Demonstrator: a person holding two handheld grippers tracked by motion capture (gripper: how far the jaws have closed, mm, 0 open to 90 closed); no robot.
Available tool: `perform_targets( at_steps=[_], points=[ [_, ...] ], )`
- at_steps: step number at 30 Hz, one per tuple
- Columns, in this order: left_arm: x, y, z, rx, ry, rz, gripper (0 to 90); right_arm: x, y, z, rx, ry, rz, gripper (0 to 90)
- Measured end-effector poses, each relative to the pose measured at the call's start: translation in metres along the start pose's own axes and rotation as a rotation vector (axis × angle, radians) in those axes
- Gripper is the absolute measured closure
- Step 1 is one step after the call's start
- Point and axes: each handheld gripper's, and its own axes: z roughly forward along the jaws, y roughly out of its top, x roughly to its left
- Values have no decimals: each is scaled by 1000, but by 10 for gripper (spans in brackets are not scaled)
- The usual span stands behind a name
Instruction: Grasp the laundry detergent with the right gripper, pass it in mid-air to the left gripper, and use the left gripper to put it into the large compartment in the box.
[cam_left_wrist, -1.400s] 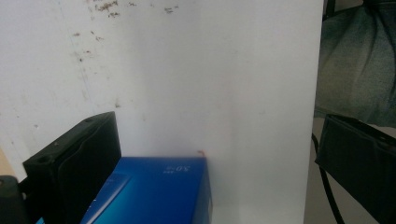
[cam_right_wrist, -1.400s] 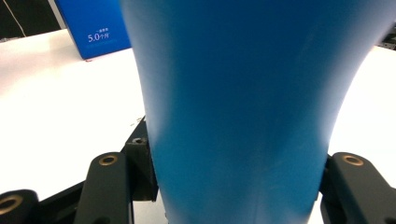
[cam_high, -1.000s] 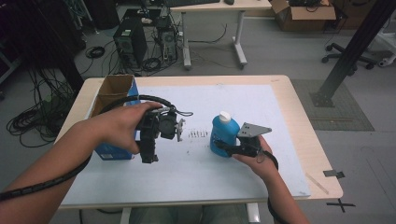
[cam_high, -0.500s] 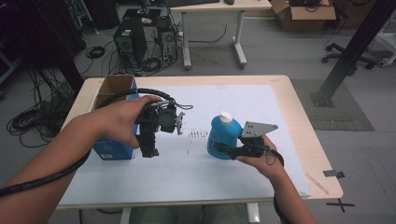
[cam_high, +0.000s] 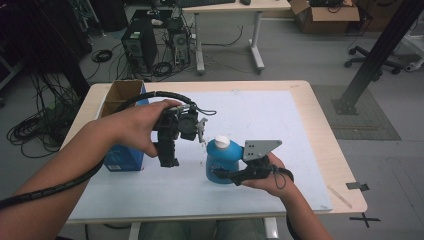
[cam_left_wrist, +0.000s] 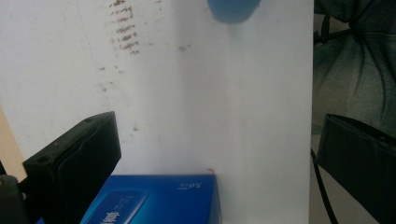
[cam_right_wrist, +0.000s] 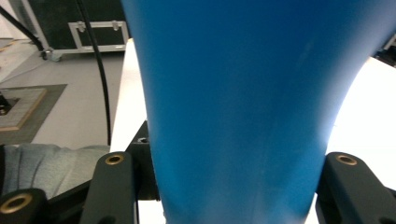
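Bottle (cam_high: 220, 160) first: a blue plastic one with a white cap, clamped low on its body between the jaws of the right gripper (cam_high: 223, 175), near the middle of the white sheet (cam_high: 280, 125) that covers the table (cam_high: 320, 115). In the right gripper view the blue body (cam_right_wrist: 233, 107) sits squarely between the two black jaws, which press on both its sides. From the high view it seems to hang slightly clear of the sheet, though the angle makes that hard to confirm.

The left gripper (cam_high: 169, 159) hangs above the sheet's left part, pointing down beside a blue box (cam_high: 122, 157), with an open cardboard box (cam_high: 120, 95) just behind. Its jaws stand wide apart with nothing between them; the left gripper view looks down past them at the blue box (cam_left_wrist: 154, 200), some dark smudges (cam_left_wrist: 123, 28) on the sheet, and the bottle's bottom edge (cam_left_wrist: 232, 10) farther off.

As a judgement, the pick-up is done: the bottle is gripped and apparently lifted. What remains is carrying it to wherever it belongs and setting it down; nothing yet shows where. The left gripper has taken no part so far.
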Motion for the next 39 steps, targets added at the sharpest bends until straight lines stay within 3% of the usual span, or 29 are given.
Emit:
perform_targets(
  at_steps=[10,23,39],
  points=[
    [-5,9,-2,-31,-25,30,2,3,1,22,15,45,-4,445],
    [-6,22,3,-15,-21,52,2,1,4,44,33,72,-8,444],
    [-8,27,14,15,-24,53,2,0,13,65,40,90,-23,444]
  ],
)
